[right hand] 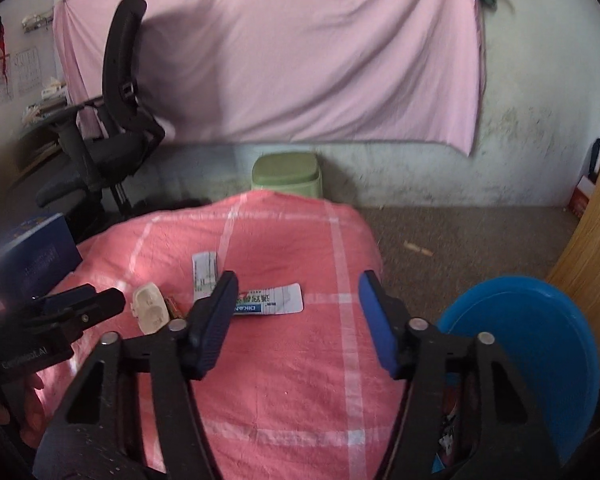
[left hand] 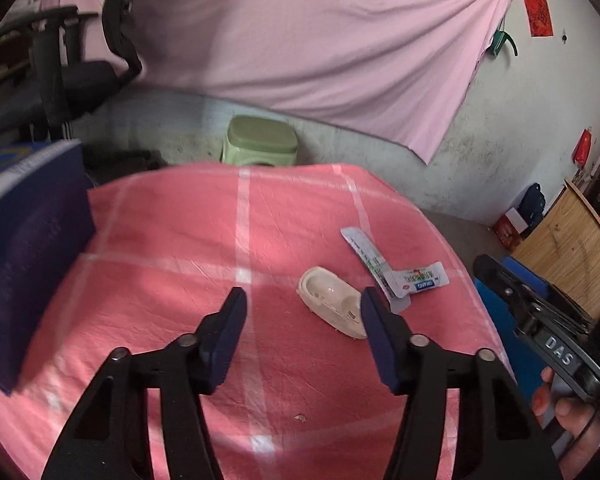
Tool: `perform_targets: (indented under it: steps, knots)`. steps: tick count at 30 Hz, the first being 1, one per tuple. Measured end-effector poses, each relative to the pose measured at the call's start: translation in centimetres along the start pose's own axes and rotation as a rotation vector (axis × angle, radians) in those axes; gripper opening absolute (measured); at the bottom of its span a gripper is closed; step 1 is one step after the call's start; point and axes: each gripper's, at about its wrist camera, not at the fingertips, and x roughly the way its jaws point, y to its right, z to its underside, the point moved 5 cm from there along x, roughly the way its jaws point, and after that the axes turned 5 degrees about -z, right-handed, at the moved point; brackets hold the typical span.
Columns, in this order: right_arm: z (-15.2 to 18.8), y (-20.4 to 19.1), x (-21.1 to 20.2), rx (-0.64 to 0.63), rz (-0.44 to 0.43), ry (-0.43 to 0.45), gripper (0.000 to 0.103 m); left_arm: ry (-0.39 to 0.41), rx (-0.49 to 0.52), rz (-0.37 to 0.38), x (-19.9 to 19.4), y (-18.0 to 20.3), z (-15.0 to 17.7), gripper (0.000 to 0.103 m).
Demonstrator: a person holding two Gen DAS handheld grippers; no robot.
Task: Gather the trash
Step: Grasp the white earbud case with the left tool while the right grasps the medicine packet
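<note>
- The left gripper [left hand: 304, 304] and right gripper [right hand: 296, 290] both hover with fingers partly spread, holding nothing.
- The trash lies mid-right on the pink-covered bench [left hand: 160, 240]: a cream plastic tray [left hand: 330, 304] and two flat wrappers [left hand: 400, 272].
- Flat wrappers could slip from the fingers, or the cloth could bunch.
- The bench's right edge is near; the blue bin [right hand: 540, 340] sits beyond it, the blue box [left hand: 28, 248] stands left.

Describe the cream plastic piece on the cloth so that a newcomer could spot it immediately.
Start at the pink checked cloth over the table. Near its right side lies a small cluster of litter; the cream plastic tray sits left of the two printed wrappers. Unlike those flat, printed wrappers, it is a plain, moulded oval shell with hollow pockets.
</note>
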Motion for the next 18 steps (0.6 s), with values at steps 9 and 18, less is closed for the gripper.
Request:
perform_targets:
  steps: [9,18]
  knots:
    - [0.8,0.3,4.1,0.039,-0.082,-0.159,0.052,-0.087,-0.028,0.045,2.3,0.3,-0.5,0.034]
    - [1.4,1.3,4.8,0.138,-0.150,-0.204,0.034,-0.102,-0.066,0.124,2.2,-0.4,-0.9,0.021]
